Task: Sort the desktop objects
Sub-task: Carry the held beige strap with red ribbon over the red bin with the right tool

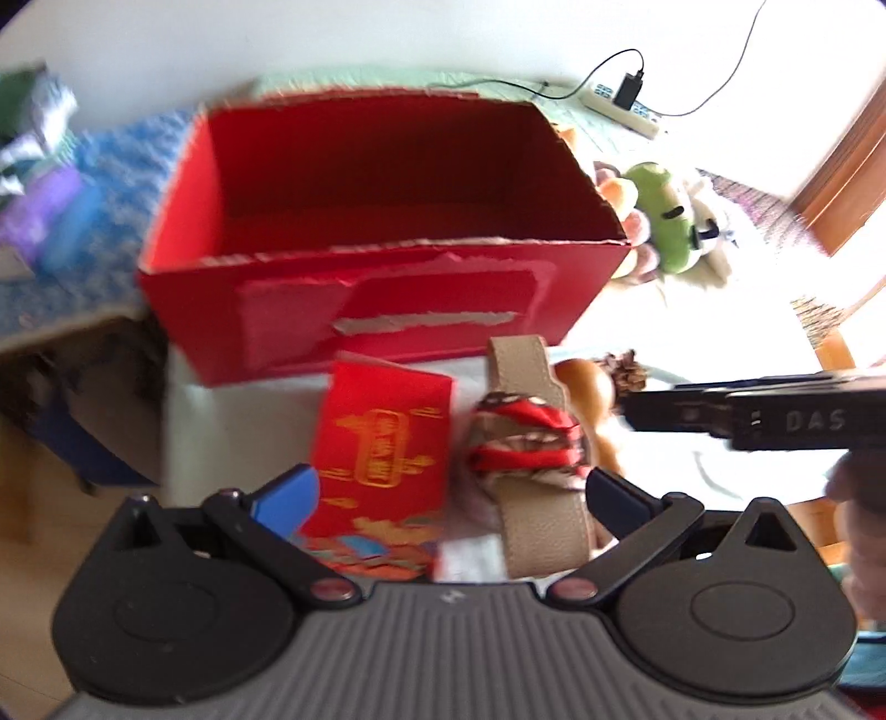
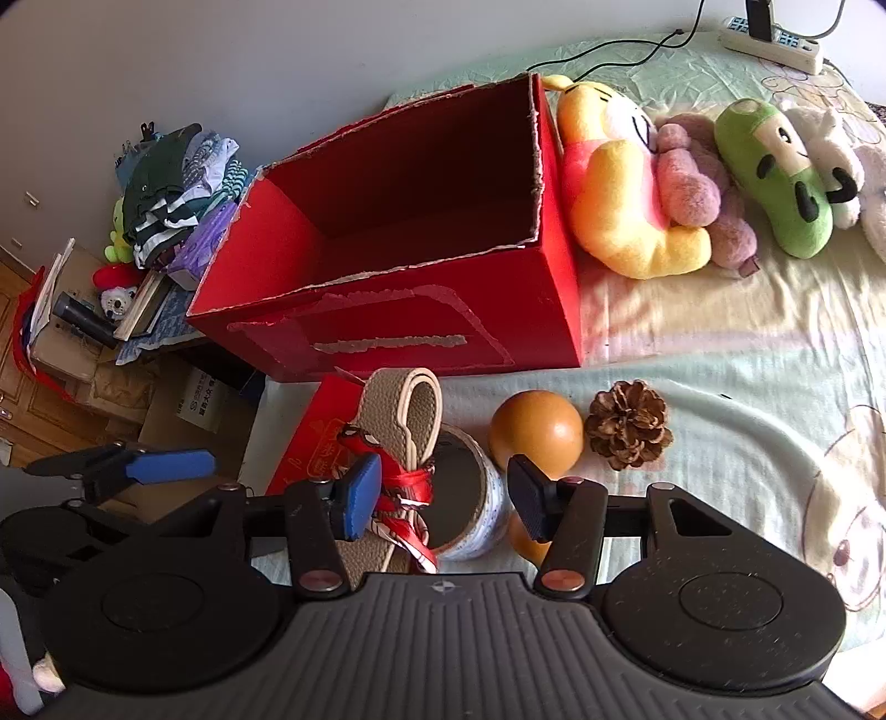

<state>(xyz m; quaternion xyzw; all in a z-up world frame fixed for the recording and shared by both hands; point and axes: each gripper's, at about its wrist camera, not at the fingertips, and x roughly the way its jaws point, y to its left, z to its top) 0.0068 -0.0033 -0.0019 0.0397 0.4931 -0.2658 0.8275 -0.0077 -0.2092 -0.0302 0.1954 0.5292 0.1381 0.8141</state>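
1. Bedding in pale green and cream serves as the work surface; a white wall stands behind it
2. Red cardboard box, open at the top with torn rims, stands on the bedding at centre; its inside shows nothing
3. Directly in front of the box lie a red envelope with gold print and a beige strap wrapped with a red patterned ribbon
4. In the right wrist view the strap rests across a round tin; an orange ball sits just beside the tin, and a pine cone lies just right of the ball
5. Left gripper: jaws wide apart, nothing pressed between them; the envelope and the strap show between the fingers, below them
6. Right gripper: jaws partly open, straddling the ribboned strap and the tin; the blue pad sits close against the ribbon, but contact cannot be told; the other pad stands clear of the tin
7. Soft toys line the right side of the box: a yellow one touching the box wall, a pink one, a green one
8. Power strip with a charger and cables lies at the far edge of the bedding
9. Left of the box, a pile of folded clothes and books sits on a side stand
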